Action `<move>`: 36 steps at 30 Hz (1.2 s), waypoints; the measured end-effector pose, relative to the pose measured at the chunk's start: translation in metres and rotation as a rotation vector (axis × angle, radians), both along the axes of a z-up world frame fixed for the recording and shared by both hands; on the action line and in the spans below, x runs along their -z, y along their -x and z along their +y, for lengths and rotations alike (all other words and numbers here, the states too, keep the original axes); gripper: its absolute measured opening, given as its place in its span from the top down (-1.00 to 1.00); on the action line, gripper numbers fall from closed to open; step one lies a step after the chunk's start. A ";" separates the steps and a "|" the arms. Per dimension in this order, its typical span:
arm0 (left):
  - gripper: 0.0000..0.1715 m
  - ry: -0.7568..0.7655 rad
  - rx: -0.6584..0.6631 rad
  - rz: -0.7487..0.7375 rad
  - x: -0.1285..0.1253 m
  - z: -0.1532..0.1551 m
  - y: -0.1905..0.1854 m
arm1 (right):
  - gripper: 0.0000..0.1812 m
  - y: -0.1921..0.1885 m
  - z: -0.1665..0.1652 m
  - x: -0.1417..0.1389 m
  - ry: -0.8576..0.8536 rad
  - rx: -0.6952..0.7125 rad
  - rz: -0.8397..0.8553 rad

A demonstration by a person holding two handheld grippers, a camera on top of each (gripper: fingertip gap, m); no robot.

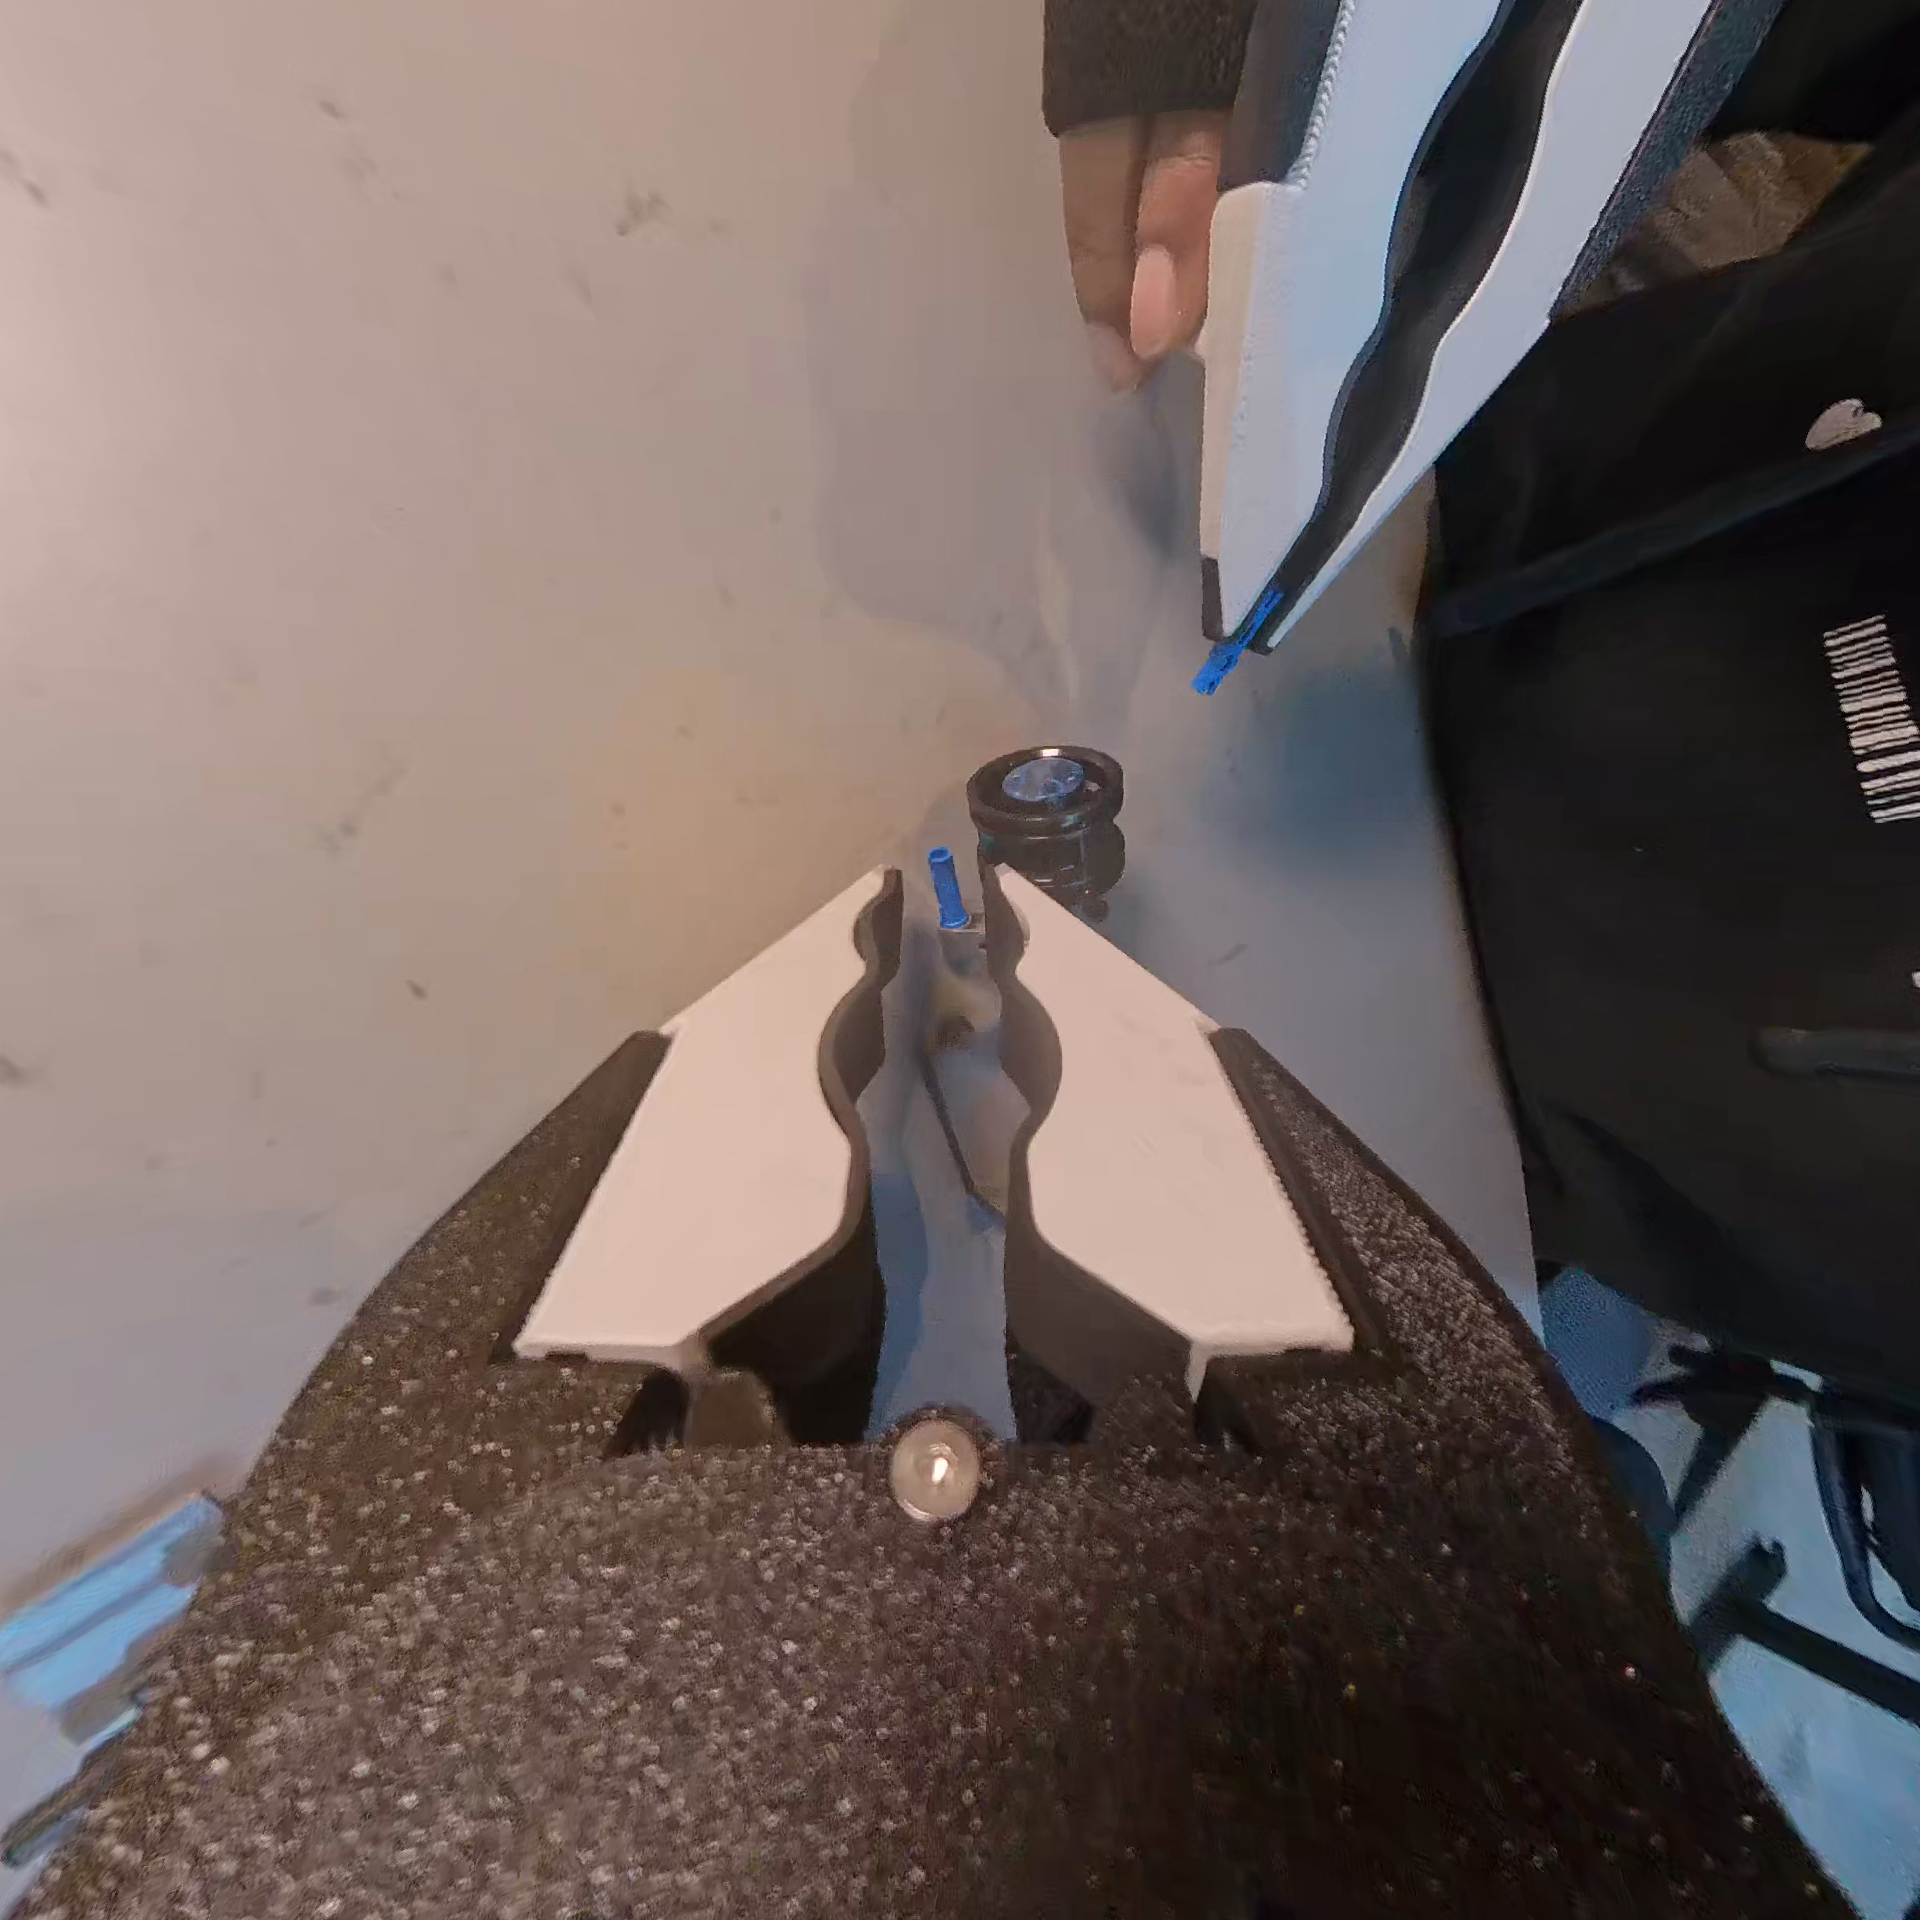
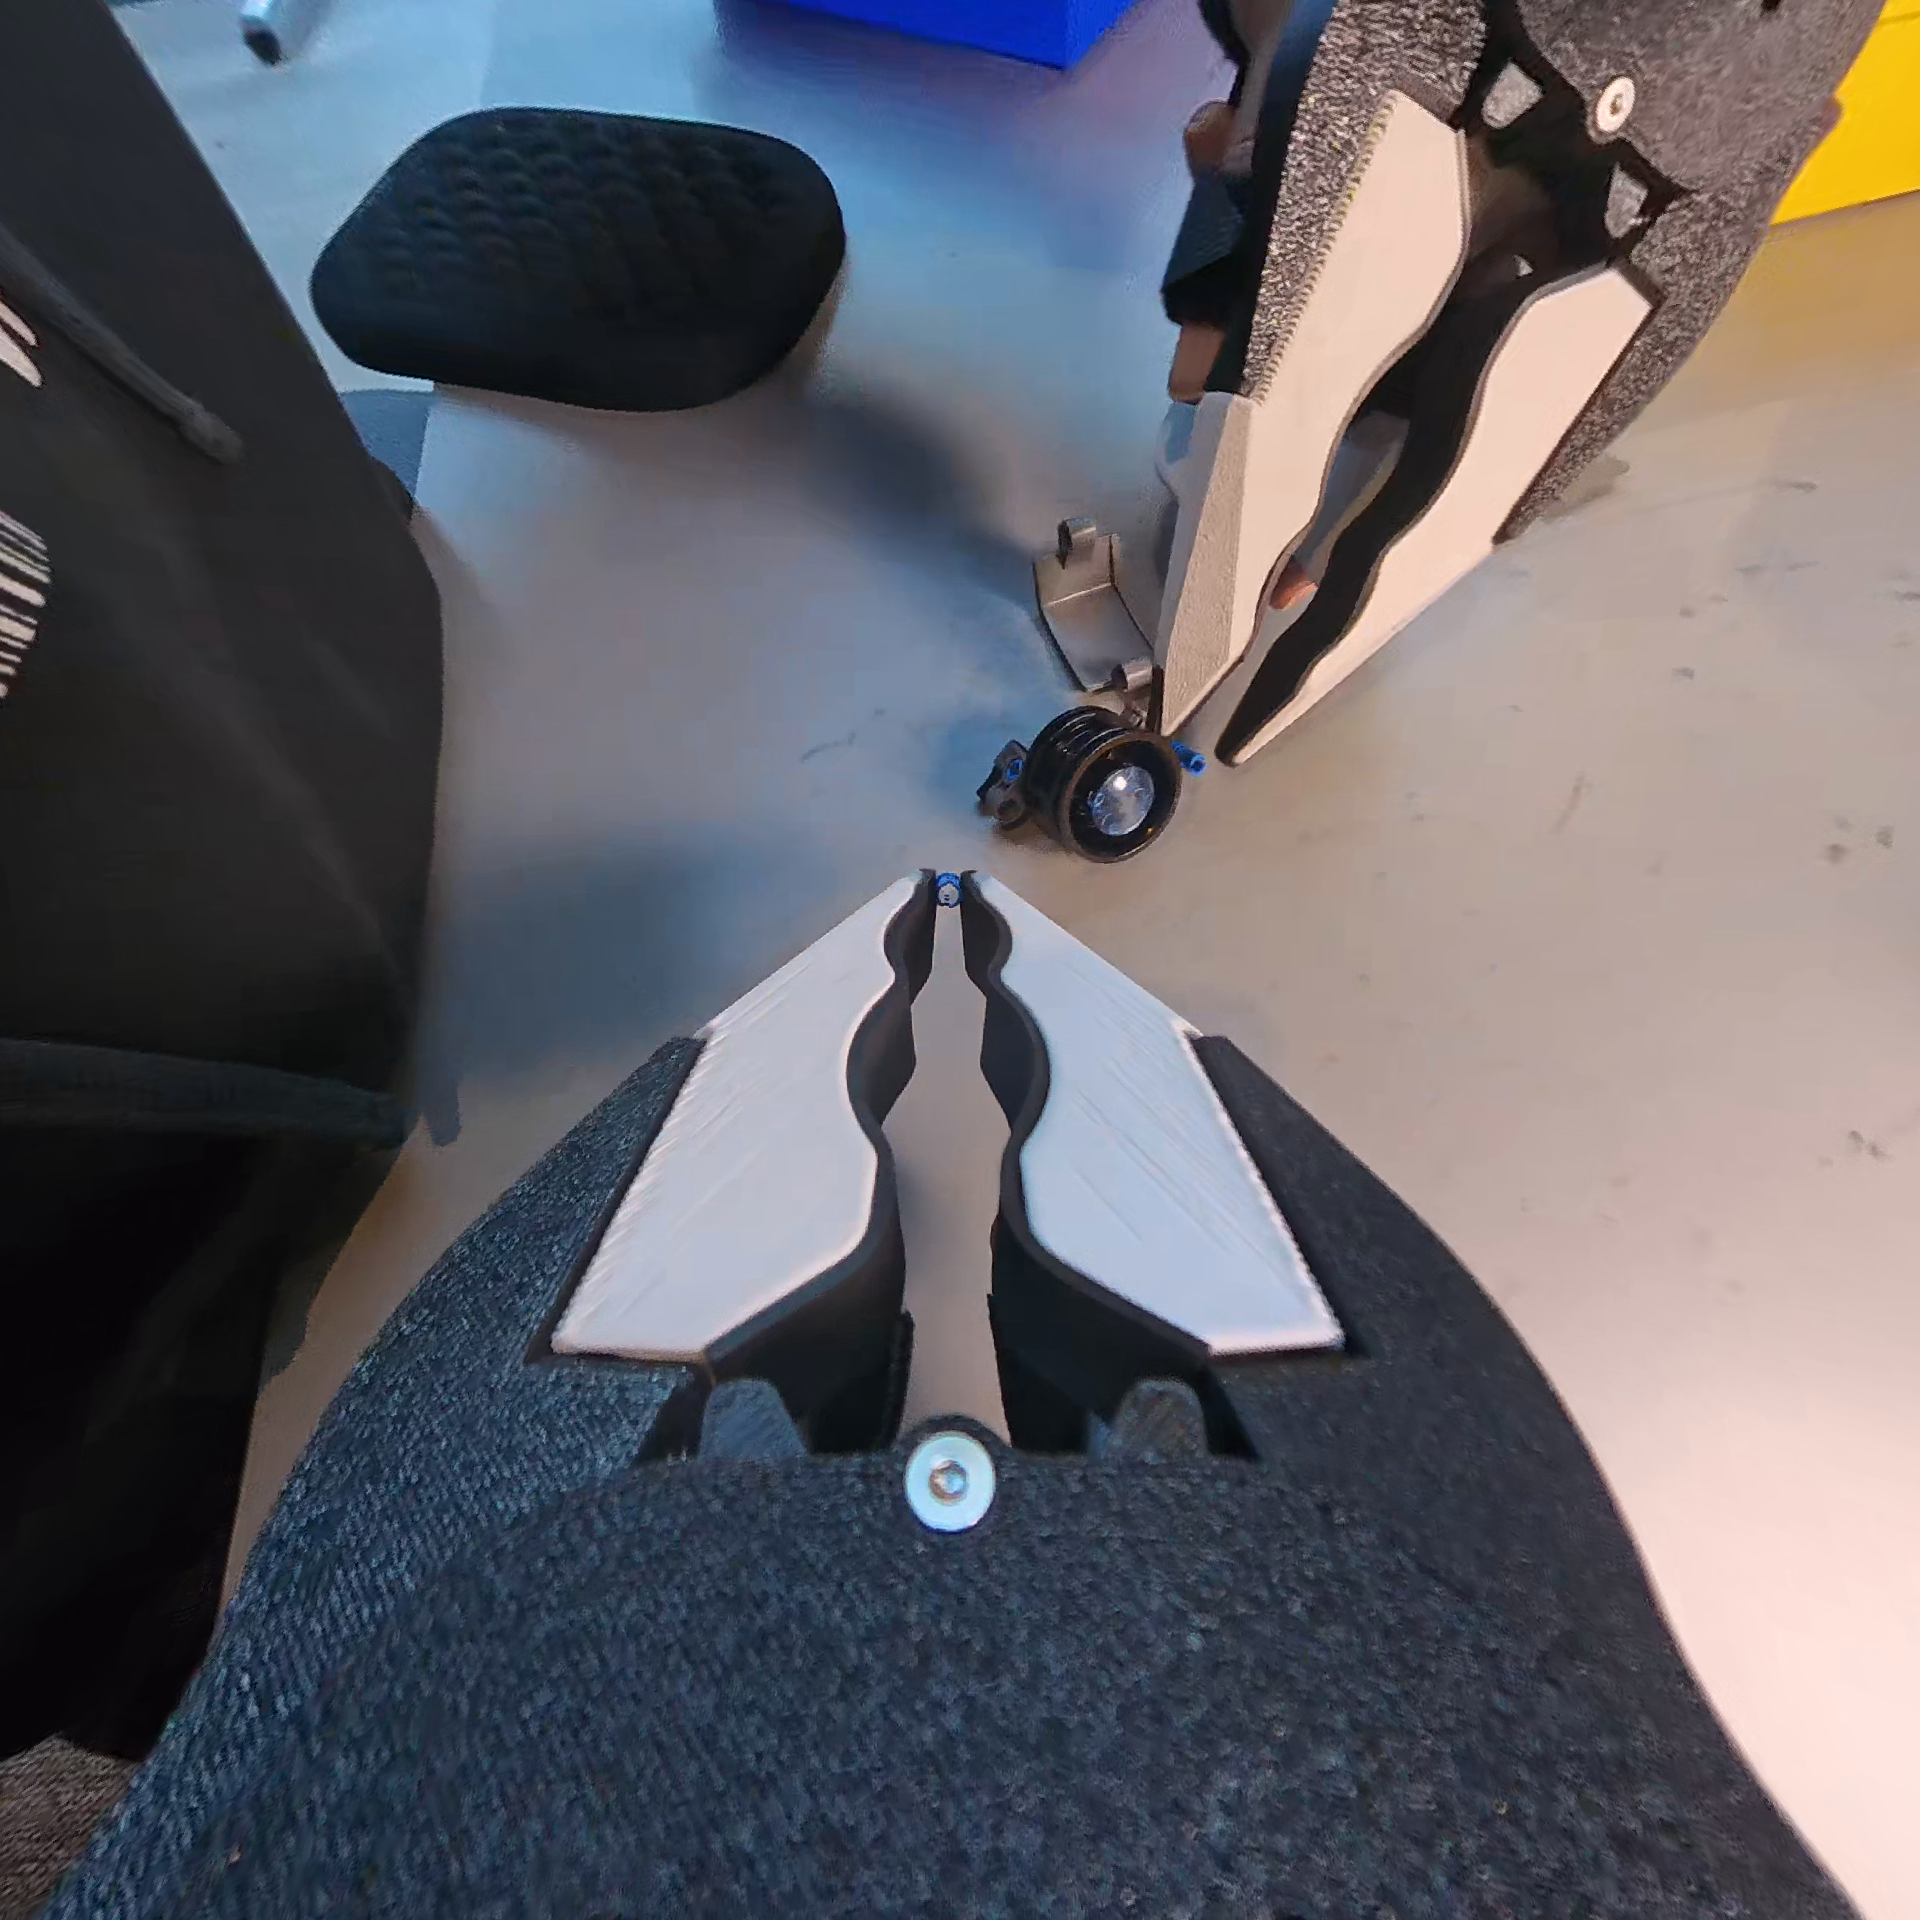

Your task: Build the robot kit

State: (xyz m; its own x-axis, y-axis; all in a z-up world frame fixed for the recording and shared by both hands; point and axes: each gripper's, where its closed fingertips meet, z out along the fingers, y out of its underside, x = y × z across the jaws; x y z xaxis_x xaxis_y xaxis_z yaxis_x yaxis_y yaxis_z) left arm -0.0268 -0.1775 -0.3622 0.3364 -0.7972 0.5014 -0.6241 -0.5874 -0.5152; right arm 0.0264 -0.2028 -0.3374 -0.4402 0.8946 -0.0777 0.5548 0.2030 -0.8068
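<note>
My left gripper (image 1: pixel 940 883) is down at the pale table and shut on a grey metal bracket (image 1: pixel 961 997), which lies between its fingers. A blue pin (image 1: pixel 943 888) sticks up at the fingertips. A black grooved roller (image 1: pixel 1044 821) sits just beyond them. My right gripper (image 2: pixel 945 878) is shut on a small blue bolt (image 2: pixel 945 891) and holds it above the table, a short way from the roller (image 2: pixel 1101 795). The right wrist view shows the left gripper (image 2: pixel 1195 732) tip-down beside the roller, with the bracket (image 2: pixel 1086 603) behind it. The left wrist view shows the right gripper (image 1: pixel 1236 634) with its bolt (image 1: pixel 1226 660).
A black bag (image 2: pixel 156 727) lies along one side of the table; it also shows in the left wrist view (image 1: pixel 1714 831). A black padded cushion (image 2: pixel 582 249), a blue box (image 2: pixel 935 26) and a yellow thing (image 2: pixel 1849 156) lie farther off. A hand (image 1: pixel 1143 239) holds the right gripper. One gripper's finger ends stand about 7 centimetres off the other's.
</note>
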 end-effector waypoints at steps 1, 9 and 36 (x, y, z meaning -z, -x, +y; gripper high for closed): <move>0.85 0.017 0.021 0.009 0.001 -0.001 -0.001 | 0.95 -0.002 0.000 0.000 0.004 0.002 0.002; 0.97 -0.105 0.042 0.029 0.004 0.003 -0.008 | 0.95 -0.006 0.008 -0.004 0.014 0.033 0.042; 0.93 -0.967 -0.189 0.235 -0.009 -0.037 0.003 | 0.95 0.015 -0.027 0.001 -0.038 -0.020 -0.034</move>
